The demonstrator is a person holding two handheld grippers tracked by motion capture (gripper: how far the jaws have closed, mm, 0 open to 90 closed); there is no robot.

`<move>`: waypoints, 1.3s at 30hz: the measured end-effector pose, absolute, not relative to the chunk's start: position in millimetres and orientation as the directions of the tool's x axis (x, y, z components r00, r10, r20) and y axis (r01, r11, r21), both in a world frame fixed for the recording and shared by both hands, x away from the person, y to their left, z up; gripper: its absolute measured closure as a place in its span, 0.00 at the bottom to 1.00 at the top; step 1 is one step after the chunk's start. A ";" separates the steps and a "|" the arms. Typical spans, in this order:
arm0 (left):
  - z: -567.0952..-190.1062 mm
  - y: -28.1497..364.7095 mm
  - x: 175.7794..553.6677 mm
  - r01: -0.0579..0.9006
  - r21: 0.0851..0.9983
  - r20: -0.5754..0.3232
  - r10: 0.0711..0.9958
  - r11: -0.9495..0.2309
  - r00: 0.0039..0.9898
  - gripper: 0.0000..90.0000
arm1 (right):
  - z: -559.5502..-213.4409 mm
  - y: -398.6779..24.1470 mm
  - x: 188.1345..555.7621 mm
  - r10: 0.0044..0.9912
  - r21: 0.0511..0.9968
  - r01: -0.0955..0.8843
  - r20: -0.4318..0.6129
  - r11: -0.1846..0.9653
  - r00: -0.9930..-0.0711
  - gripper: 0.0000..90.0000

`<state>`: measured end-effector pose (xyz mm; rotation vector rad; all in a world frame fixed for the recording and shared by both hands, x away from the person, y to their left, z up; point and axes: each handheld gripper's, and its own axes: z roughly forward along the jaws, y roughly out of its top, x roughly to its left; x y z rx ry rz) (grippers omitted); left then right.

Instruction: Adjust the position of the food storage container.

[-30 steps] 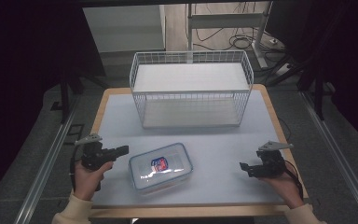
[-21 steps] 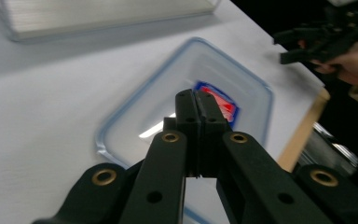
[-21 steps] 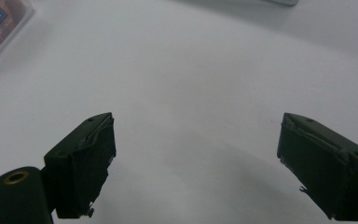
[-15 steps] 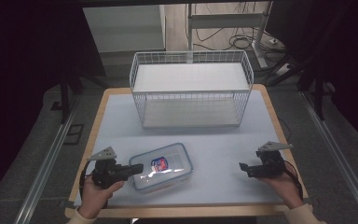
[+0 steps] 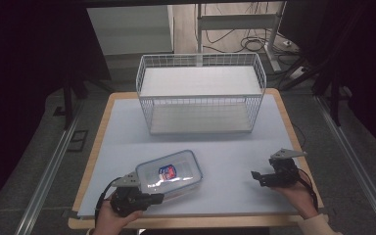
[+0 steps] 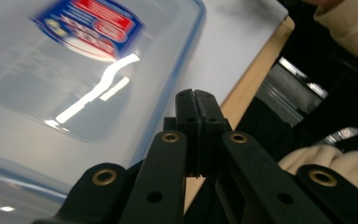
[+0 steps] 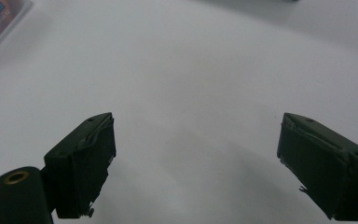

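At bench 7 o'clock, left claw (image 5: 157, 198) pressed together beside box (image 5: 169, 171); right claw (image 5: 255, 177) apart at 4. Spread before gripping rim.

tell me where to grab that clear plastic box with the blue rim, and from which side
Take the plastic box by a long edge of its rim, coming in low and level from the near side. It lies flat with its lid on, too wide for a top grip, so only the rim's lip fits between the fingers. The open right gripper looks ready.
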<state>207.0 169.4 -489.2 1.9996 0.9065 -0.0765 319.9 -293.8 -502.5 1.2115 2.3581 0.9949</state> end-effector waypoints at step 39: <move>-516.2 187.6 220.6 0.685 0.647 -0.322 0.694 -0.335 0.644 1.00 | -504.2 -294.6 320.5 0.807 0.699 0.590 0.032 0.404 -0.590 0.13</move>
